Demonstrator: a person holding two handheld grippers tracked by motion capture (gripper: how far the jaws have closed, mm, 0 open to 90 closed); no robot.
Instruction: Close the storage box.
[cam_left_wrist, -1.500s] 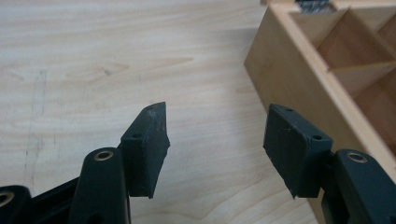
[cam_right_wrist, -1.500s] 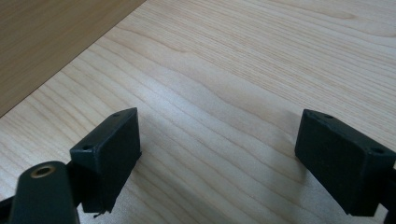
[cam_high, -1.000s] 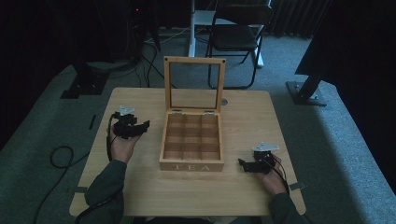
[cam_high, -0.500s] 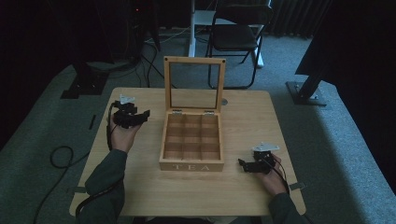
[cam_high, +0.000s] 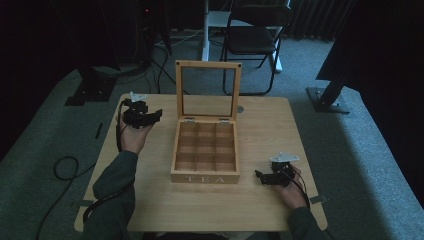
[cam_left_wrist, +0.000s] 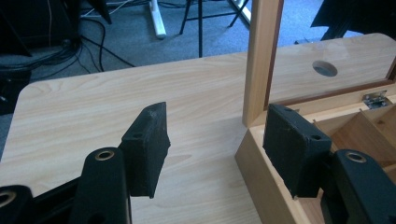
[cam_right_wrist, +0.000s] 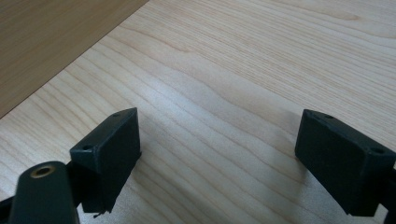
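The tabletop (cam_high: 150, 200) carries a wooden tea box (cam_high: 205, 152) at its centre, lid (cam_high: 208, 90) already upright and all compartments empty, so opening looks done and filling or closing remains. The left gripper (cam_high: 150, 116) hovers beside the lid's left edge, jaws apart and holding nothing; the right gripper (cam_high: 262, 176) rests open near the box's front right corner

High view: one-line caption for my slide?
Open wooden tea box on table; left gripper raised beside it, right gripper resting.
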